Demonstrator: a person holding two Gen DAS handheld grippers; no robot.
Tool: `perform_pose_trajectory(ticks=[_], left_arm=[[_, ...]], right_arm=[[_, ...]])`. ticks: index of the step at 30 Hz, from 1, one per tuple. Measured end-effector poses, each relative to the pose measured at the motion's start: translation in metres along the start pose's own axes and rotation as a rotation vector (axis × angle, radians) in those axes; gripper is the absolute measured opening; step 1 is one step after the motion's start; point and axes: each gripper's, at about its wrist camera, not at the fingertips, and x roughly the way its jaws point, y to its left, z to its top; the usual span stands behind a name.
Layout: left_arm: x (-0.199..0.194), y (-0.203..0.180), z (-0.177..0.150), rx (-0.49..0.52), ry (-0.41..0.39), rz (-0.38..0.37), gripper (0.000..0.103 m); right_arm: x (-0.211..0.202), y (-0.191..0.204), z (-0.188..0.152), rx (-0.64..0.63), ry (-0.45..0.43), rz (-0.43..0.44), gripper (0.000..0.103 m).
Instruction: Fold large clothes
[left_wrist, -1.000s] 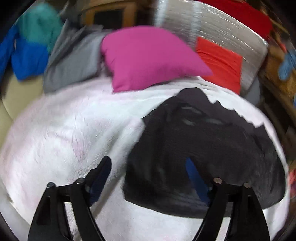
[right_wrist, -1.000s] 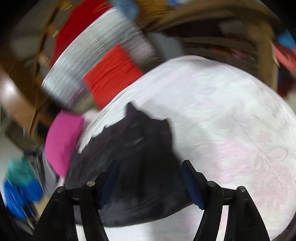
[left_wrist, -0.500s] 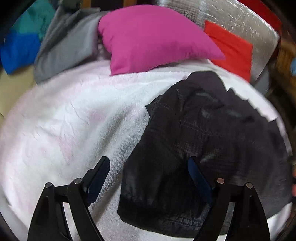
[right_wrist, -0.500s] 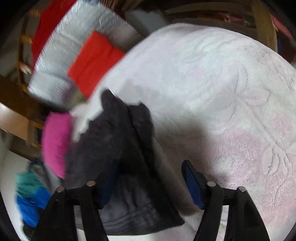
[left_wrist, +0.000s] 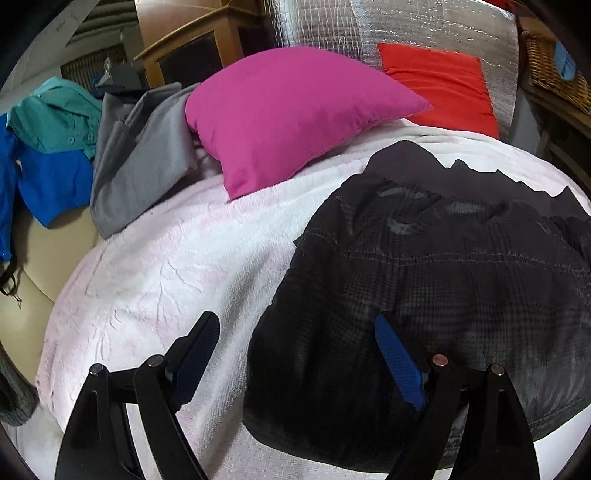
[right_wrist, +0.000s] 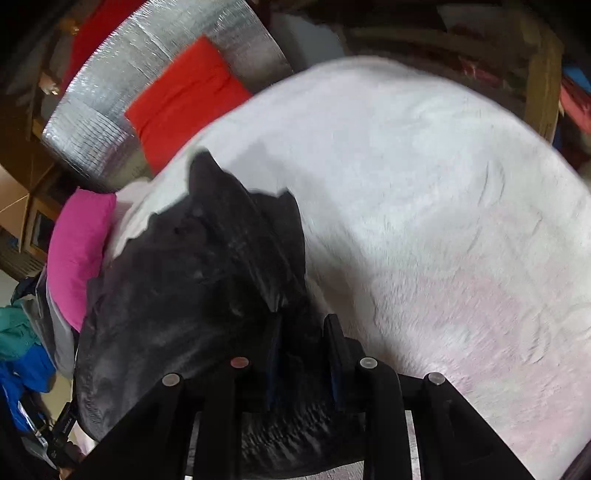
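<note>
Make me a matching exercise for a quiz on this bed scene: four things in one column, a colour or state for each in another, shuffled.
Things:
1. pillow
2. cushion
3. left hand-held gripper
4. right hand-held gripper

States:
A. red, against the silver panel
B. pinching the dark garment
C. pink, on the white blanket
D. jaws wide open

Pairs: 1-C, 2-A, 3-D, 4-B
</note>
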Motion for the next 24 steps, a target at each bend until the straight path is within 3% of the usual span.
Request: perform_pose_trajectory(ticks=[3,5,6,7,15,24], left_arm=[[-0.003,-0.002,-0.001,0.02,-0.019,0.016,0.086],[-0.003,-0.002,-0.001,0.032,-0.026,0.022,0.086],[-0.003,-0.002,-0.001,0.035,-0.028,0.025,0.086],[-0.002,-0.002,-0.001,0.036,-0.028,0.027,0.086],[-0.004,0.0,-0.001,0.031,-0.039,0.047,0.086],[-0.004,-0.004,0.0,0.05,-0.047,0.055,0.086]], right_arm=[[-0.017,0.0,0.004,0.023,-0.064,0.038,0.029],[-0.023,-0.001,0.007,0.056,-0.082,0.078,0.044],[-0.026,-0.002,0.008,0.069,-0.096,0.095,0.061],[-0.029,0.001,0.009,0.074,-0.11,0.1,0.072],[-0.013,0.009,0.016,0.085,-0.08,0.115,0.073],[-0.017,-0.01,0.018,0.108,-0.071,0.143,0.073]])
